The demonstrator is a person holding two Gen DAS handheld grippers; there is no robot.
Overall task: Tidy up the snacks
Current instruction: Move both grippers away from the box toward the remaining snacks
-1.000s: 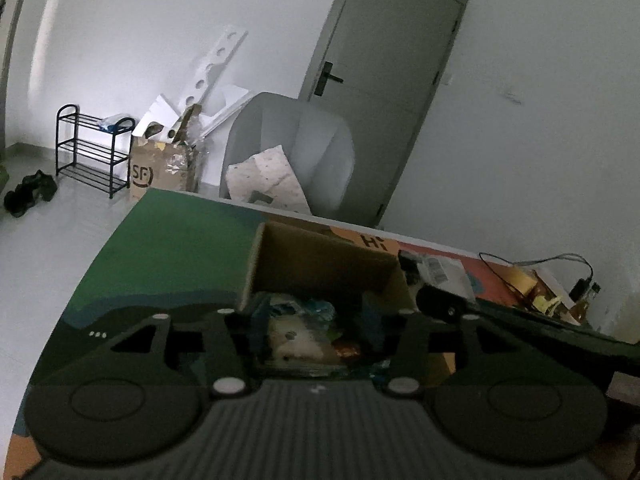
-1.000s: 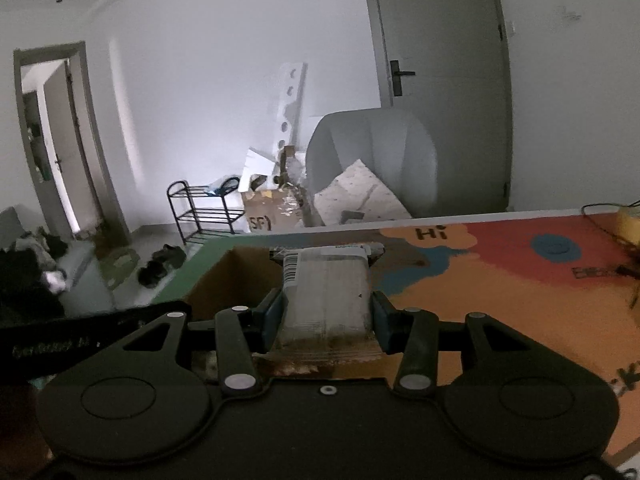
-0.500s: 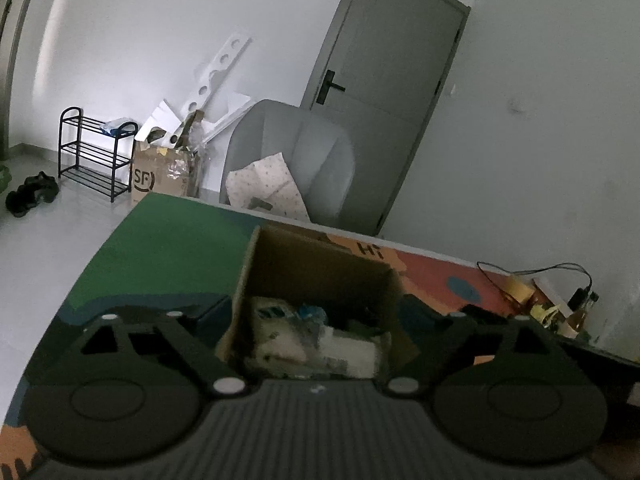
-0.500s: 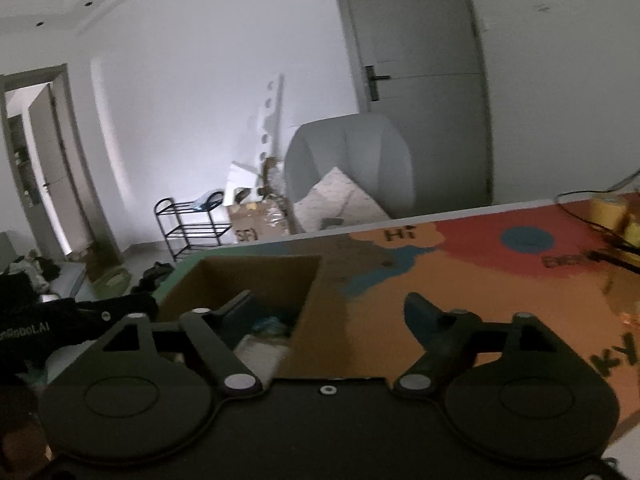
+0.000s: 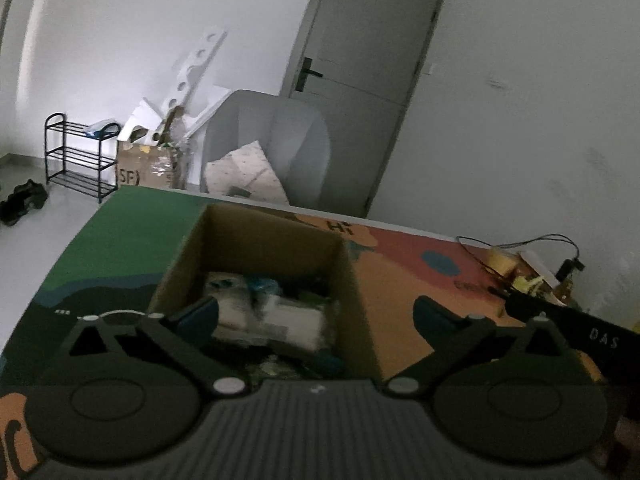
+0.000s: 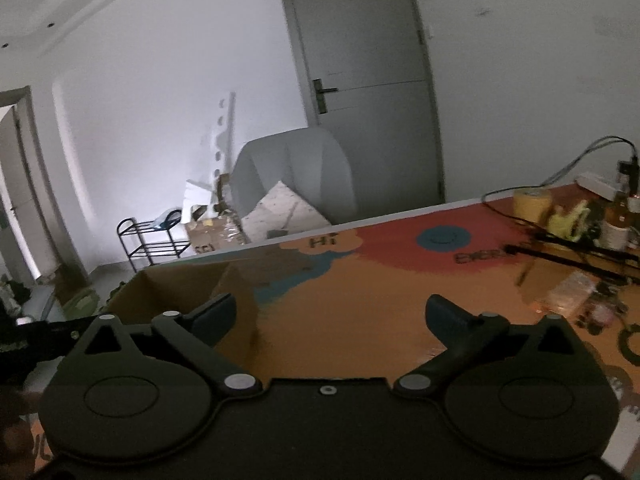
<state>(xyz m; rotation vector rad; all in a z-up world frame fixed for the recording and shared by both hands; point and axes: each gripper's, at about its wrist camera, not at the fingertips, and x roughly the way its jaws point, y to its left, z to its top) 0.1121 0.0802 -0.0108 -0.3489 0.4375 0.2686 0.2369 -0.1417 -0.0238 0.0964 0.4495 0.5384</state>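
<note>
- Both of my grippers are empty: the left gripper (image 5: pixel 316 312) has its fingers spread wide over the box (image 5: pixel 362 320), and the right gripper (image 6: pixel 330 316) has its fingers equally spread above the mat (image 6: pixel 360 308), to the right of the box.
- Risk, as I judge it: my left gripper's right finger (image 5: pixel 434 314) is outside the box wall. A straight descent would strike the rim and shift or tip the box.
- Risk: the room is dim and the view blurred. A misjudged reach could crush a packet.
- Risk: cables (image 6: pixel 568 248) lie beside the loose snack packets (image 6: pixel 576 292) at far right. My right gripper could snag them.
- The snacks (image 5: pixel 272 312) in the box are pale and teal wrapped packets, piled unevenly. They are soft-looking, and labels are unreadable.
</note>
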